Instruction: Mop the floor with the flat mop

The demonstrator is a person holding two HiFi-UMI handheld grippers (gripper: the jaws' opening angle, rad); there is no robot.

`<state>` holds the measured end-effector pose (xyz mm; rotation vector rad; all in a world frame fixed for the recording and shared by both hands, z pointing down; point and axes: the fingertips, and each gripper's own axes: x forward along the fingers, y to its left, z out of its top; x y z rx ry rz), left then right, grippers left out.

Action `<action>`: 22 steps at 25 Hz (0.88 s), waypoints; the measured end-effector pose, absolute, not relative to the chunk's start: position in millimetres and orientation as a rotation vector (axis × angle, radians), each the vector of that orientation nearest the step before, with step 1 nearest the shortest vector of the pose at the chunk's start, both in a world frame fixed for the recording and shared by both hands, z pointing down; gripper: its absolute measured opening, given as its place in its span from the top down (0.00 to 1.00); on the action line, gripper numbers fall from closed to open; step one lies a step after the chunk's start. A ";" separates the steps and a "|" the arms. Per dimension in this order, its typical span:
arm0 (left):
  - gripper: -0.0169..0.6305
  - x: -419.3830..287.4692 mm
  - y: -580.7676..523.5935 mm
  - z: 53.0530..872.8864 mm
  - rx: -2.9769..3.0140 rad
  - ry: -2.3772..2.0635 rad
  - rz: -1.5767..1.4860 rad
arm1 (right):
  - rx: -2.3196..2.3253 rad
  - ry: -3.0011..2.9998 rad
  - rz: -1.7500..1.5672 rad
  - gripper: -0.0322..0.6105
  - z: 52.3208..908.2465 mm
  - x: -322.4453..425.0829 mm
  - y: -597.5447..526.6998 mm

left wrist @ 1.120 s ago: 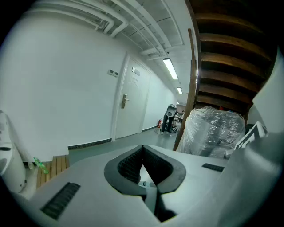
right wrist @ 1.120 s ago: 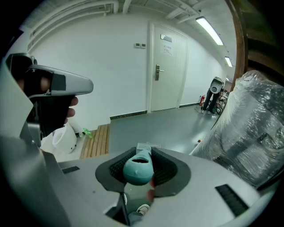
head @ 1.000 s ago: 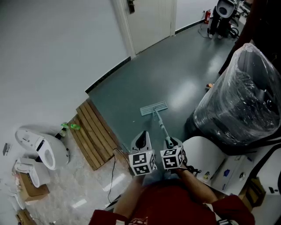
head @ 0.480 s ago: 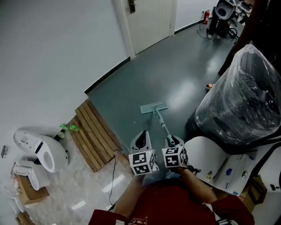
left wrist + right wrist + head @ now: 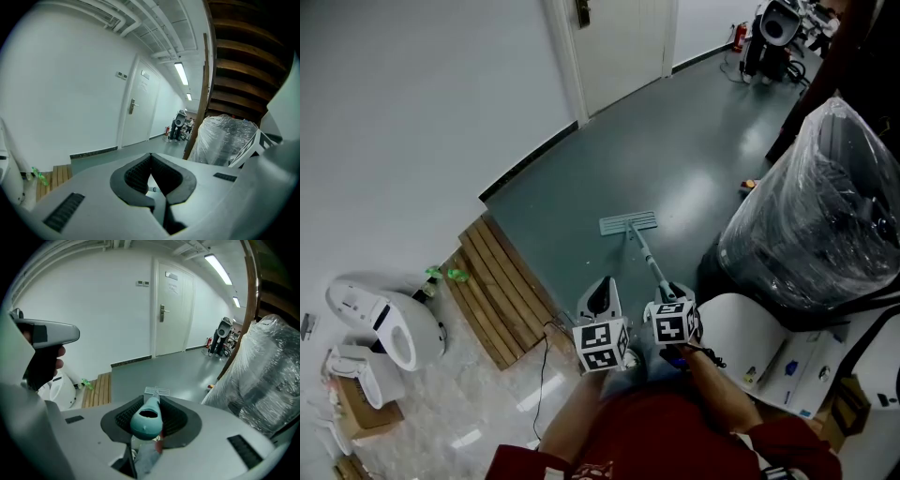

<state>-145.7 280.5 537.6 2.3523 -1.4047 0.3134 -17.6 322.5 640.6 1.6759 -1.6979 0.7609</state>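
The flat mop's head (image 5: pixel 629 223) lies on the grey-green floor (image 5: pixel 675 141). Its thin pole (image 5: pixel 649 262) runs back to my right gripper (image 5: pixel 673 298), which is shut on the handle. In the right gripper view the teal handle end (image 5: pixel 147 420) sticks up between the jaws, with the mop head (image 5: pixel 156 391) beyond it. My left gripper (image 5: pixel 602 305) hangs just left of the pole and does not touch it. In the left gripper view my left gripper (image 5: pixel 151 155) has its pads meeting at the tips with nothing held.
A big bundle wrapped in clear plastic (image 5: pixel 825 206) stands close on the right, above a white rounded panel (image 5: pixel 736 328). Wooden slats (image 5: pixel 497 281) and a white appliance (image 5: pixel 389 319) lie to the left. A thin cable (image 5: pixel 542 370) trails near my feet. A closed door (image 5: pixel 619 47) and a robot (image 5: pixel 773 33) are far ahead.
The mop head has slid a little farther away along the floor, and the right gripper has moved slightly forward with the handle. The left gripper has barely moved.
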 end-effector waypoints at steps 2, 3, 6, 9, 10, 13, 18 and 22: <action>0.95 -143.7 272.1 539.2 2.354 -1.407 0.316 | 1.673 -1.705 0.748 0.77 640.5 -17.1 311.9; 0.95 -142.2 267.5 540.4 2.355 -1.409 0.317 | 1.671 -1.706 0.749 0.77 642.3 -16.3 306.7; 0.95 -134.5 251.9 542.8 2.353 -1.416 0.322 | 1.663 -1.701 0.786 0.77 652.5 -8.5 292.2; 0.95 -128.0 234.1 541.3 2.355 -1.418 0.336 | 1.666 -1.699 0.804 0.77 655.3 -0.8 274.9; 0.95 -126.8 227.0 540.8 2.355 -1.420 0.339 | 1.666 -1.703 0.795 0.77 653.7 0.3 267.3; 0.95 -118.1 204.0 542.4 2.346 -1.424 0.343 | 1.660 -1.716 0.769 0.77 649.7 6.5 241.3; 0.95 -99.8 166.7 544.5 2.342 -1.414 0.353 | 1.662 -1.719 0.777 0.77 648.0 22.3 197.2; 0.95 -87.0 137.5 542.4 2.338 -1.427 0.349 | 1.652 -1.723 0.783 0.77 650.6 35.7 168.6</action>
